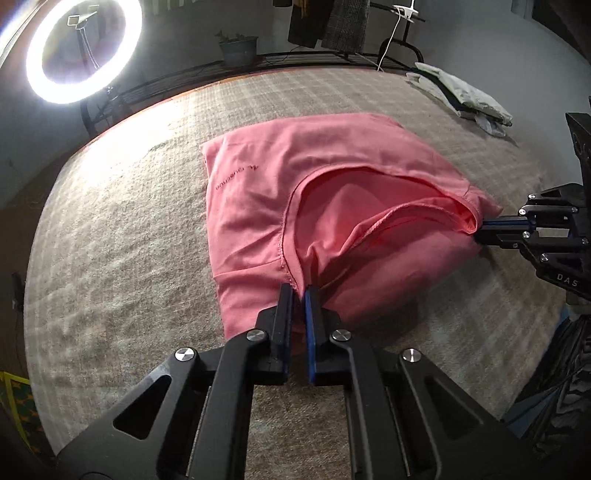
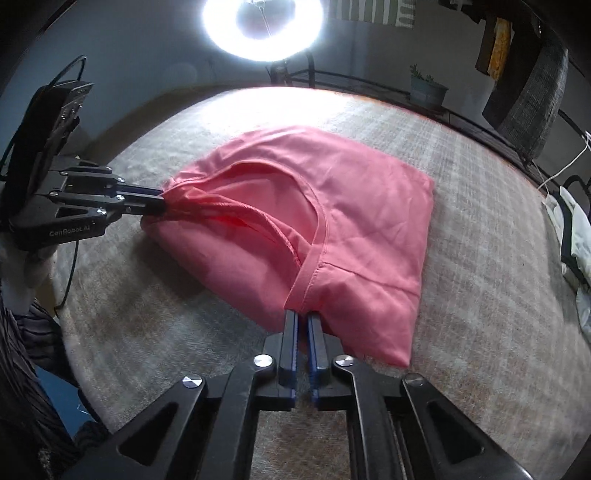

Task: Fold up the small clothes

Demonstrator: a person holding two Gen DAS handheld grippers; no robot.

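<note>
A pink garment (image 1: 295, 177) lies partly folded on a beige checked blanket (image 1: 110, 240), its neck opening gaping toward me. My left gripper (image 1: 299, 291) is shut on the near edge of the cloth beside the neckline seam. My right gripper (image 1: 480, 229) comes in from the right and pinches the other end of that edge. In the right wrist view the pink garment (image 2: 351, 192) spreads away from my right gripper (image 2: 302, 315), which is shut on its hem. There my left gripper (image 2: 162, 203) grips the bunched corner at the left.
A bright ring light (image 1: 83, 51) stands beyond the far edge of the blanket. A pile of pale folded clothes (image 1: 465, 96) lies at the far right. A potted plant (image 1: 238, 48) and hanging clothes (image 1: 343, 26) stand behind a dark metal rail.
</note>
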